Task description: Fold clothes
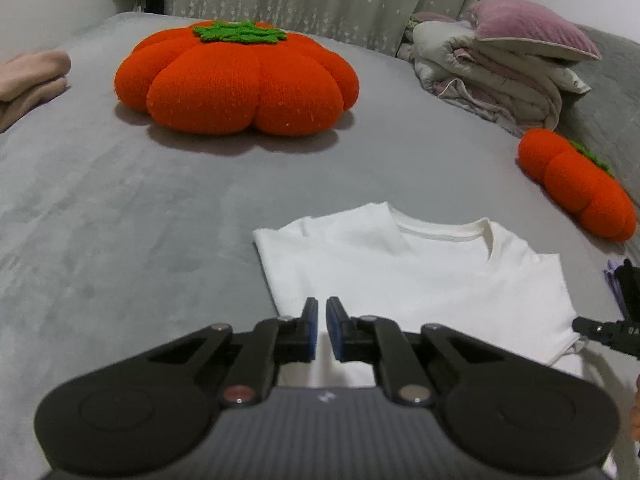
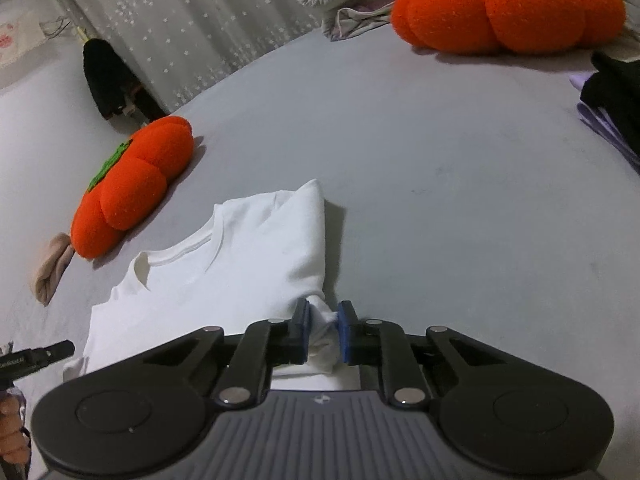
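Note:
A white T-shirt (image 1: 420, 272) lies flat on the grey bed cover (image 1: 120, 220), collar away from me and sides folded in. My left gripper (image 1: 322, 326) hovers at the shirt's near left corner. Its blue pads are closed to a narrow slit and no cloth is bunched between them. In the right wrist view, my right gripper (image 2: 323, 330) is shut on a pinched wad at the near right edge of the T-shirt (image 2: 240, 264). Part of the right gripper (image 1: 600, 328) shows at the right edge of the left wrist view, and the left gripper's tip (image 2: 60, 348) shows in the right wrist view.
A big orange pumpkin cushion (image 1: 240, 80) sits beyond the shirt, and a smaller one (image 1: 576, 188) lies to the right. A folded quilt (image 1: 492, 80) with a purple pillow (image 1: 528, 28) is at the back right. A beige cloth (image 1: 32, 76) lies far left, and dark and lilac clothes (image 2: 612, 100) far right.

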`<state>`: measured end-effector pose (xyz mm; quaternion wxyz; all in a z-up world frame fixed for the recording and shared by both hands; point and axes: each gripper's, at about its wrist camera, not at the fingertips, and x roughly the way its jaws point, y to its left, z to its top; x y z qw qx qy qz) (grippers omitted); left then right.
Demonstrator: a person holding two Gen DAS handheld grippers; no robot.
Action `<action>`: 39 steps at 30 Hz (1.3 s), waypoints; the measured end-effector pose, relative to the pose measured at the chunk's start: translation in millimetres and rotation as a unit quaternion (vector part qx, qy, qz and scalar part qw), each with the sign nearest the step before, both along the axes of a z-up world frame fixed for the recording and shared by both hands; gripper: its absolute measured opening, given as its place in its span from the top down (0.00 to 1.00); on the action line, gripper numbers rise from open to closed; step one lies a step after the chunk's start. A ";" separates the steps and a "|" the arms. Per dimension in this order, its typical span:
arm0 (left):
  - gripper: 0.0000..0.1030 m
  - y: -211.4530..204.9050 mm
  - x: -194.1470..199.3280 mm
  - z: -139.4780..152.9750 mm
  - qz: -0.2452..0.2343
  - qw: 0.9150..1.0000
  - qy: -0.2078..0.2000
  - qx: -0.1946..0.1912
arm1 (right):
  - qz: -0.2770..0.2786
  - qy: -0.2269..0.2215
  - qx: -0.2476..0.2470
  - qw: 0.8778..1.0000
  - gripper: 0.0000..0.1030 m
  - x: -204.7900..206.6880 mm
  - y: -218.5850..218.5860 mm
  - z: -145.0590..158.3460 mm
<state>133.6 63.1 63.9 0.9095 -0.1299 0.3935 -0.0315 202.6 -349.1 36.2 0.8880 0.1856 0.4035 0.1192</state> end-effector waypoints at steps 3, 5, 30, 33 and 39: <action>0.91 6.3 -0.6 3.5 -0.002 1.000 -0.005 -0.011 | -0.001 0.001 0.004 1.000 0.85 -0.3 -0.7 -0.1; 0.91 5.8 -1.9 6.1 -0.011 1.000 -0.011 -0.011 | -0.015 0.004 0.018 1.000 0.89 -0.7 -5.0 0.4; 0.43 -268.7 127.4 4.5 -0.223 0.973 -0.038 0.054 | 0.040 -0.008 -0.006 0.999 0.81 -1.6 2.3 4.5; 0.49 -282.4 135.1 -4.7 -0.226 0.972 -0.030 0.055 | 0.039 -0.005 0.003 0.999 0.80 1.5 -0.5 0.5; 0.85 -298.1 140.7 -14.8 -0.240 0.968 -0.021 0.066 | 0.050 -0.010 -0.007 0.999 0.79 3.1 1.1 -0.9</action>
